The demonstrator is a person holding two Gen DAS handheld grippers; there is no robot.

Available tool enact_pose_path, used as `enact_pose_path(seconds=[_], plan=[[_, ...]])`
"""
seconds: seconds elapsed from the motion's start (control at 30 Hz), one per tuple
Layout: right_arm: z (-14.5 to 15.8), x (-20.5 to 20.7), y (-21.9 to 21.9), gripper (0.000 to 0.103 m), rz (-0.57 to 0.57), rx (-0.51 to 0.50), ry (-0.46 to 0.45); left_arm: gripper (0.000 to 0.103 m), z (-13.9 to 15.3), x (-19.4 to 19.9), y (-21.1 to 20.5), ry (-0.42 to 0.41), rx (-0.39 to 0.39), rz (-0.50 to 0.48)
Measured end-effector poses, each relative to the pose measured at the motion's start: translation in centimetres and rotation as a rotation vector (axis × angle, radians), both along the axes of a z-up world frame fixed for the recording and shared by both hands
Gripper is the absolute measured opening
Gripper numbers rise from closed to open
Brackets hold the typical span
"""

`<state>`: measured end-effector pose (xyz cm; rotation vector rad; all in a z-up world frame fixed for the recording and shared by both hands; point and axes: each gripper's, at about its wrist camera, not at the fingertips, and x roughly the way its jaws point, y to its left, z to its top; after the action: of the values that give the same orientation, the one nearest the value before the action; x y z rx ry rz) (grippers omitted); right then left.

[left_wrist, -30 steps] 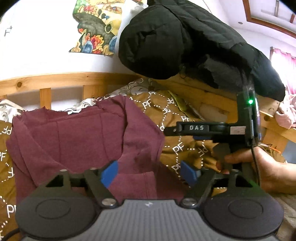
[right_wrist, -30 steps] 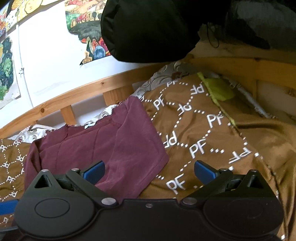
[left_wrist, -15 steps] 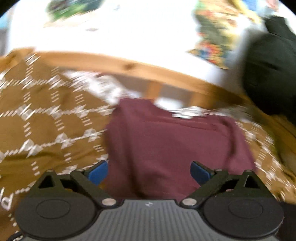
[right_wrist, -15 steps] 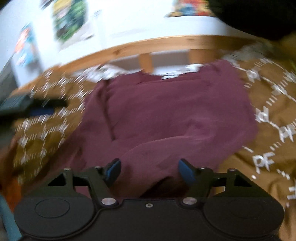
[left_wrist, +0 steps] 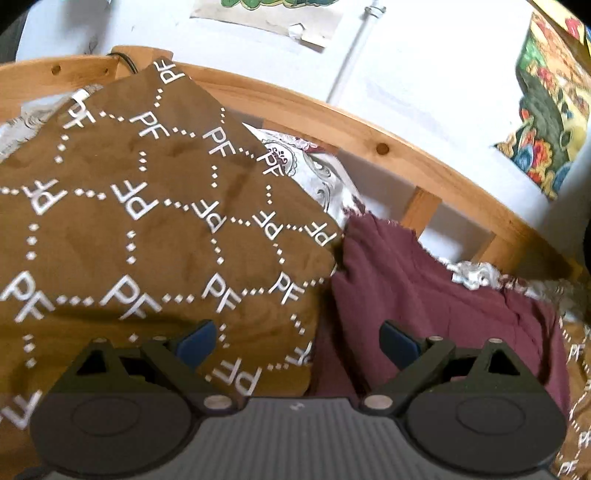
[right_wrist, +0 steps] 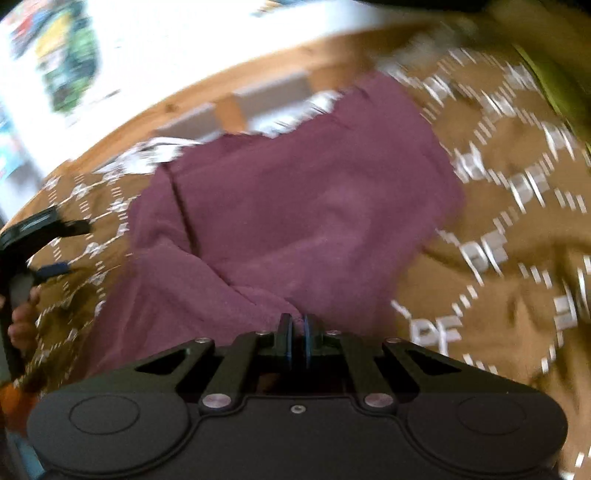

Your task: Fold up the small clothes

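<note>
A brown velvety blanket printed with white "PF" letters and dotted hexagons point(left_wrist: 155, 229) covers the bed, its upper corner reaching up to the curved light pine bed rail with wooden slats point(left_wrist: 369, 136). A white sheet with a grey and maroon paisley pattern point(left_wrist: 314, 173) shows between blanket and rail. Behind stands a white wall point(left_wrist: 424, 74) with a thin white pipe point(left_wrist: 351, 55) running down it, a colourful floral poster point(left_wrist: 546, 122) at the right and a paper poster with a torn lower edge point(left_wrist: 266, 14) at the top. The right wrist view is blurred; a yellow-green strip point(right_wrist: 543, 77) lies on the blanket there.
</note>
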<state>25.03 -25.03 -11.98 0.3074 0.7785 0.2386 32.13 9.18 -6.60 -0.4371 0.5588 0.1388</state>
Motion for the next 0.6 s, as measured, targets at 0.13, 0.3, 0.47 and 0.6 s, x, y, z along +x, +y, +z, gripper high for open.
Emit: enact_pose_path(seconds=[0.13,0.3,0.47,0.6], plan=[[0.3,-0.3,-0.5,0.036,-0.051,-0.008,-0.024,0.093,-0.3,2.2,0.7,-0.072,-0.054,-0.081],[2.4,-0.7,-0.2,0.055,-0.019,-0.041,-0.182,0.078,-1.1,5.7,1.5,-0.058,-0.121,-0.141],[4.7,5.1,2.4,0.059,0.108,-0.109,-0.201,0.020,-3.7,7.8,2.8,0.019,-0.268,-0.179],[6.6,12.6,6.9,0.057,0.220,-0.056,-0.204,0.007,-4.8,7.8,4.0,0.016,-0.348,-0.167]])
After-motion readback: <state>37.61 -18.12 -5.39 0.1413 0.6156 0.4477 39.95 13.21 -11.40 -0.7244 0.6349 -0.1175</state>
